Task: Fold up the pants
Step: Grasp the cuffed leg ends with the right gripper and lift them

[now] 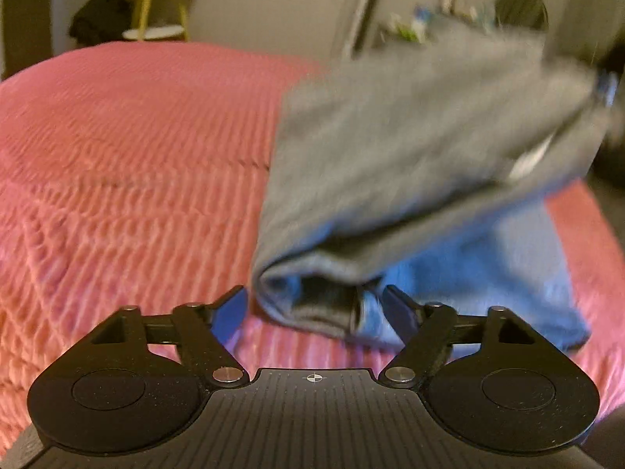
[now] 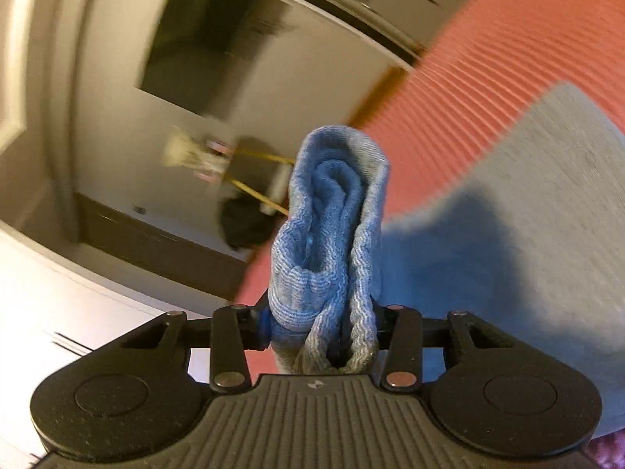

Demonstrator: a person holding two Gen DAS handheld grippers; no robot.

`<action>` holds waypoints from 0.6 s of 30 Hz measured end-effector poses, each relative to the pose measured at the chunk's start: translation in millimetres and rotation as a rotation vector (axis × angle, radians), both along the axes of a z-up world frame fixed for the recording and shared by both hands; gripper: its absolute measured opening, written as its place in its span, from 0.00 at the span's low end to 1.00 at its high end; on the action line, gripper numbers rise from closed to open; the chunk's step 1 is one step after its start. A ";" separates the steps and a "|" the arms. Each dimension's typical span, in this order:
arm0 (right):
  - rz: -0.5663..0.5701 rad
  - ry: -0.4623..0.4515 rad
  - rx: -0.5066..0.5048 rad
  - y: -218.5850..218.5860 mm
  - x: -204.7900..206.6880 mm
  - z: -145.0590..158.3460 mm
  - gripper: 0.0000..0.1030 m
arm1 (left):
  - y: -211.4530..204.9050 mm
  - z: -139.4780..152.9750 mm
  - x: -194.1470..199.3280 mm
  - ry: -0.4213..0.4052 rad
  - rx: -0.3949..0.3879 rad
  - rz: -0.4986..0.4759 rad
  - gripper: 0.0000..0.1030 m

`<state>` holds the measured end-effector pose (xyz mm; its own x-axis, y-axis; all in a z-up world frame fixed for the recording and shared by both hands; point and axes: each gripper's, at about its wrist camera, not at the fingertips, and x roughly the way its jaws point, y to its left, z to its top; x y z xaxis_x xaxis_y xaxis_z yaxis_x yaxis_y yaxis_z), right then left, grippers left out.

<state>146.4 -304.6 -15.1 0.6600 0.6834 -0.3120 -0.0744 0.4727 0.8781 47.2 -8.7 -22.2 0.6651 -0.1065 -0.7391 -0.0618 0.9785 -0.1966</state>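
Since both shots are smeared with motion blur, a lot of detail is mush. Starting at the left of the left wrist view: a yellow-legged side table [image 1: 156, 4] stands against the far wall with a dark heap [image 1: 99, 17] beside it, too blurry to identify. The pink ribbed bedspread [image 1: 129, 148] fills most of that side. The left gripper [image 1: 314, 306] has its jaws spread wide with nothing pinched; the folded edge of the grey pants [image 1: 410, 148] lies right between the fingertips, though I can't tell if either finger touches the cloth. The pants rise off the bed toward the upper right, where the right gripper [image 1: 607, 86] is just a blue-black blur cut off at the frame edge. A pale patch on the fabric is unreadable.

In the right wrist view, everything is tilted; the wall, a dark panel and the same table [image 2: 250, 183] streak by on the left. The right gripper [image 2: 320, 328] has its jaws closed on a bunched, ribbed hem of the pants [image 2: 332, 226], which hides the fingertips. Further right, more of the fabric drapes over the bedspread [image 2: 488, 58], its lower part out of frame.
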 end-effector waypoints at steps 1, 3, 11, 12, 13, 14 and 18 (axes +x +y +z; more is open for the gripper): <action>-0.003 -0.007 0.031 -3.1 -1.6 7.3 0.40 | -3.8 -3.1 5.1 0.020 0.011 -0.006 0.62; -0.013 -0.003 0.073 -13.0 -5.2 16.5 0.40 | -6.7 -8.4 13.8 0.038 0.002 0.015 0.54; -0.104 -0.036 0.061 -68.0 -36.9 17.1 0.40 | 14.3 -5.1 3.5 -0.074 -0.149 0.092 0.17; -0.125 -0.032 0.033 -74.1 -37.1 12.8 0.40 | 17.2 -3.6 0.5 -0.093 -0.161 0.090 0.17; -0.145 -0.025 -0.002 -79.6 -38.5 7.3 0.40 | 18.6 -2.4 -1.8 -0.106 -0.166 0.090 0.16; -0.164 -0.016 -0.037 -84.3 -38.0 0.5 0.40 | 18.8 -1.6 -3.3 -0.113 -0.166 0.088 0.16; -0.191 0.057 -0.176 -94.0 -36.5 -40.8 0.41 | 16.7 -5.0 0.4 -0.075 -0.145 0.086 0.19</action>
